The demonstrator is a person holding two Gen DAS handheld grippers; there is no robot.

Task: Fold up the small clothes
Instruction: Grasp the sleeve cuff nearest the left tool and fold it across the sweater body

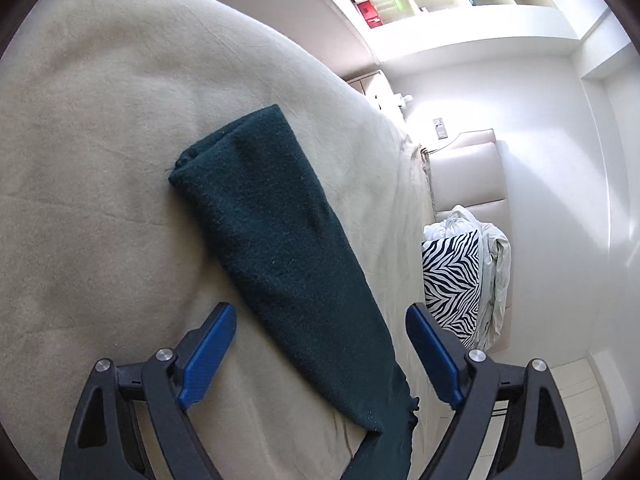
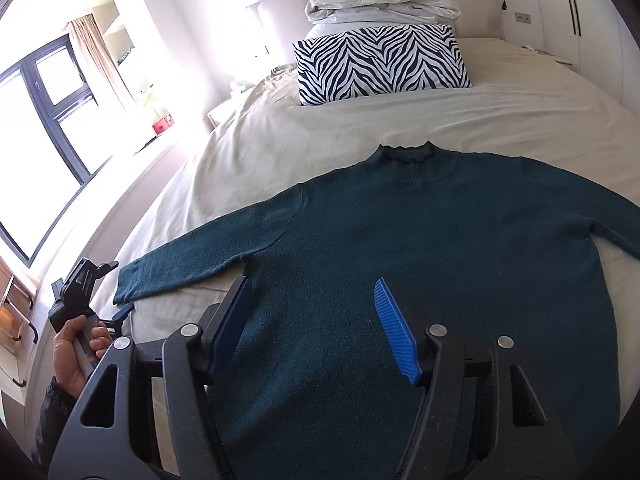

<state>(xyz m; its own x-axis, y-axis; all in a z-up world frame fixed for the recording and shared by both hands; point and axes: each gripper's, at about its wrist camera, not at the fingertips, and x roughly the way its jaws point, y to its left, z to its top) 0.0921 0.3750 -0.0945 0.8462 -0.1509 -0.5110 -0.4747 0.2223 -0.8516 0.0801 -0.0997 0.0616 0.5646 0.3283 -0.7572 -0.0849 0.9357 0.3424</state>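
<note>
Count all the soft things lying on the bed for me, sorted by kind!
Dark green sweater: 1
Zebra-striped pillow: 1
Folded white duvet: 1
Total: 3

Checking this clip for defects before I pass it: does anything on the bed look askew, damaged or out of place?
Nothing stands out. The dark green sweater lies flat and face up on the beige bedsheet, sleeves spread, with no visible damage. The zebra-print pillow and a folded white duvet sit tidily at the headboard.
</note>
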